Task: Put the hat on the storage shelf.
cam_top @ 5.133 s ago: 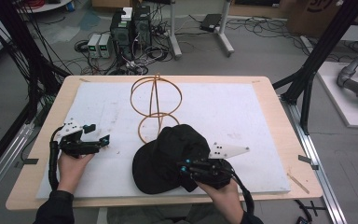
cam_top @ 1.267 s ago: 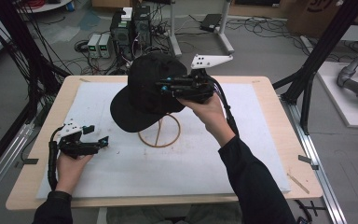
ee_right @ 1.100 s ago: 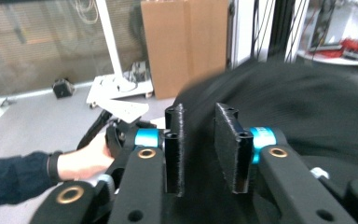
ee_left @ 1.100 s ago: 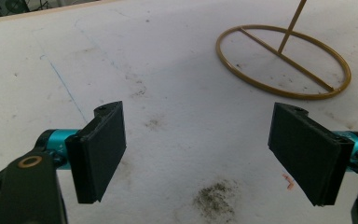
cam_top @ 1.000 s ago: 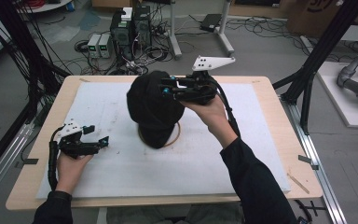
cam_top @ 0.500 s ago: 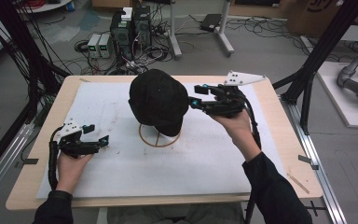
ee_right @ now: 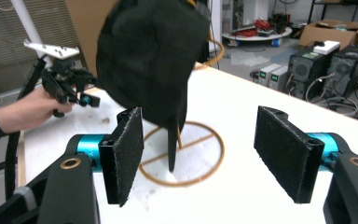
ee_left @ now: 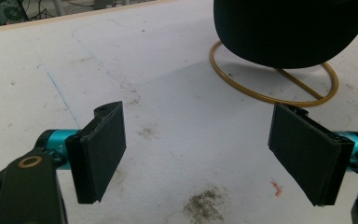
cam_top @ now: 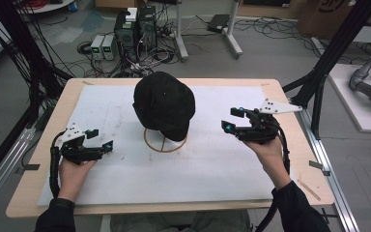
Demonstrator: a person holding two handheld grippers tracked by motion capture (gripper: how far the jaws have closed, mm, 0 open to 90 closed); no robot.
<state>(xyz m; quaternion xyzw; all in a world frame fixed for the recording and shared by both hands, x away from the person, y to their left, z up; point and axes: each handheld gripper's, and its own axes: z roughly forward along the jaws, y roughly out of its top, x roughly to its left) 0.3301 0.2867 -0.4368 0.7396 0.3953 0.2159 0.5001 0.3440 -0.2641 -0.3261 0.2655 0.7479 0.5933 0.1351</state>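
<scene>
Black cap [cam_top: 164,104] on a golden wire stand [cam_top: 164,143]; white, smudged surface [cam_top: 212,164]; black claw pads [ee_left: 103,144] with teal hubs.

The cap [cam_top: 164,104] is matt black cloth. The stand [cam_top: 165,144] under it is thin wire, golden and a little glossy. A white sheet [cam_top: 212,169] (smudged and gritty in places, seemingly paper) covers the pale wood table [cam_top: 290,104]. The pads [ee_right: 127,154] look rough and fibrous, matt black; behind them sit glossy teal metal-looking cylinders [ee_right: 87,143].
</scene>
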